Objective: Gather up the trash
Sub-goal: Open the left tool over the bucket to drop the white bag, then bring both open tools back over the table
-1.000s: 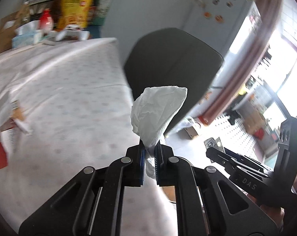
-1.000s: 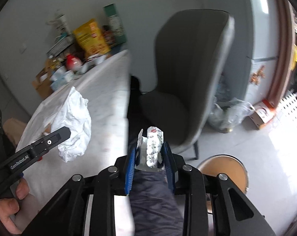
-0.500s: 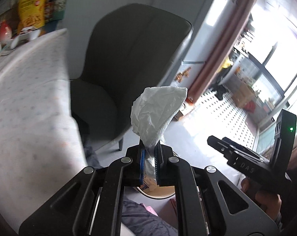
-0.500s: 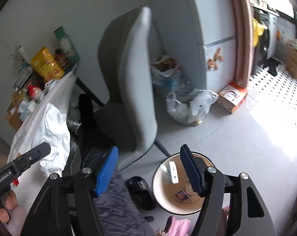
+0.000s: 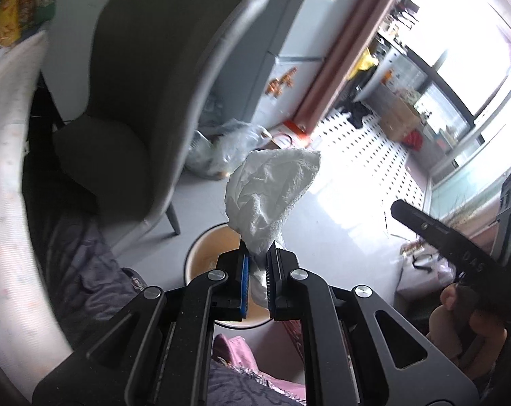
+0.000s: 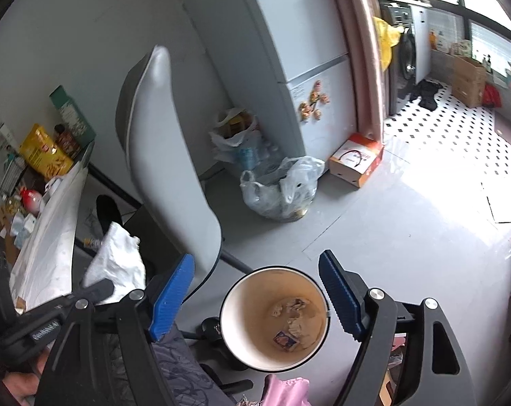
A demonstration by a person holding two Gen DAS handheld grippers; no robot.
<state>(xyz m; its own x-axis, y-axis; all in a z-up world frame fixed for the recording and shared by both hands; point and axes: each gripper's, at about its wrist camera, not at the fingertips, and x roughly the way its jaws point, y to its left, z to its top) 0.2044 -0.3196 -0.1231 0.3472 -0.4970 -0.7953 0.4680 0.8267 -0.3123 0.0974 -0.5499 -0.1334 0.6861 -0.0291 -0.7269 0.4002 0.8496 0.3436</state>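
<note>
Above round bin [image 6: 255, 360] on floor: right gripper [image 6: 255, 299] jaws just opened wide, nothing between them; scraps lie in bin bottom; left gripper [image 5: 256, 282] clamped on crumpled white tissue [image 5: 269, 196], over bin rim.

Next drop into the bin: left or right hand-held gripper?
Left. The left hand-held gripper is shut on the crumpled tissue, right over the bin. The right hand-held gripper has just been opening and holds nothing, its jaws framing the bin's mouth.
</note>
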